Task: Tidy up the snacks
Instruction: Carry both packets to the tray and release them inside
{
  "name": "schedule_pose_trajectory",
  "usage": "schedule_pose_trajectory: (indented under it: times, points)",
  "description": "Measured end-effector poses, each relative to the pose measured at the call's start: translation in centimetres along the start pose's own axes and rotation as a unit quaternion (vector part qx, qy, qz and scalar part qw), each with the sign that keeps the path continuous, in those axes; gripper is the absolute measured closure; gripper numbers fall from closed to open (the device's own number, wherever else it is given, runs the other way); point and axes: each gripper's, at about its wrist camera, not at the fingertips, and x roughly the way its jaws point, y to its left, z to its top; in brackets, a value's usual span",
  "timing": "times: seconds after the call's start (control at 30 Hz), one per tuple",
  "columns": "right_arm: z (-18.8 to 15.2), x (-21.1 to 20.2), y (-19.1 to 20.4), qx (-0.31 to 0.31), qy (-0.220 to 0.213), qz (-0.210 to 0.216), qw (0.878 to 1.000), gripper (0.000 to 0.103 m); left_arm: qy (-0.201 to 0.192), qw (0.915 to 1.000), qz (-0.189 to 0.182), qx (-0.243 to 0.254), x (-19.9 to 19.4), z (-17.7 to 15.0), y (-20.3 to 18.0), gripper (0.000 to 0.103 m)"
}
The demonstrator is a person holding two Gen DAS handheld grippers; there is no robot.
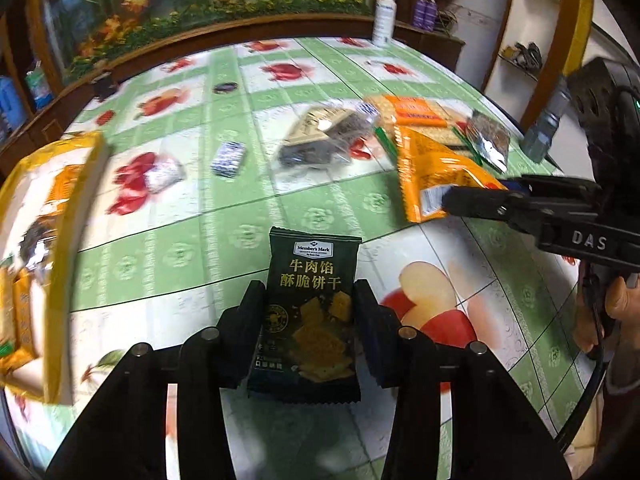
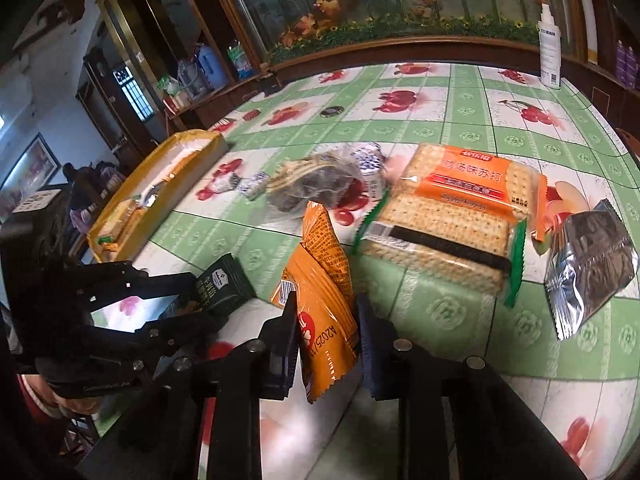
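My left gripper (image 1: 308, 300) is shut on a dark green biscuit packet (image 1: 308, 316) and holds it above the table. It also shows in the right wrist view (image 2: 224, 286), at the left. My right gripper (image 2: 328, 312) is shut on an orange snack packet (image 2: 324, 300); in the left wrist view the same packet (image 1: 436, 176) hangs from the right gripper (image 1: 452, 200). A yellow tray (image 2: 160, 184) with snacks in it lies at the table's left; it also shows in the left wrist view (image 1: 76, 208).
On the fruit-print tablecloth (image 2: 460, 92) lie two cracker packs (image 2: 452, 208), a silver packet (image 2: 588, 268), a clear bag of dark snacks (image 2: 316, 188) and small blue-white candies (image 1: 228, 158). A white spray bottle (image 2: 550, 52) stands at the far edge.
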Motion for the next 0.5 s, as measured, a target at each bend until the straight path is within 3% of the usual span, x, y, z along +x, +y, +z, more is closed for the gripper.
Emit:
schedule_pose_trajectory:
  times: [0.2,0.5]
  points:
    - [0.1,-1.8,3.0,-0.003,-0.029,0.033,0.999,0.076,-0.043,0.9961,0.069,-0.035,-3.6,-0.4,2.3,0.06]
    - [0.5,-1.2,7.0,-0.026,-0.028,0.063,0.997,0.077,-0.081,0.9825,0.141,-0.091,-6.8,-1.0,6.3,0.06]
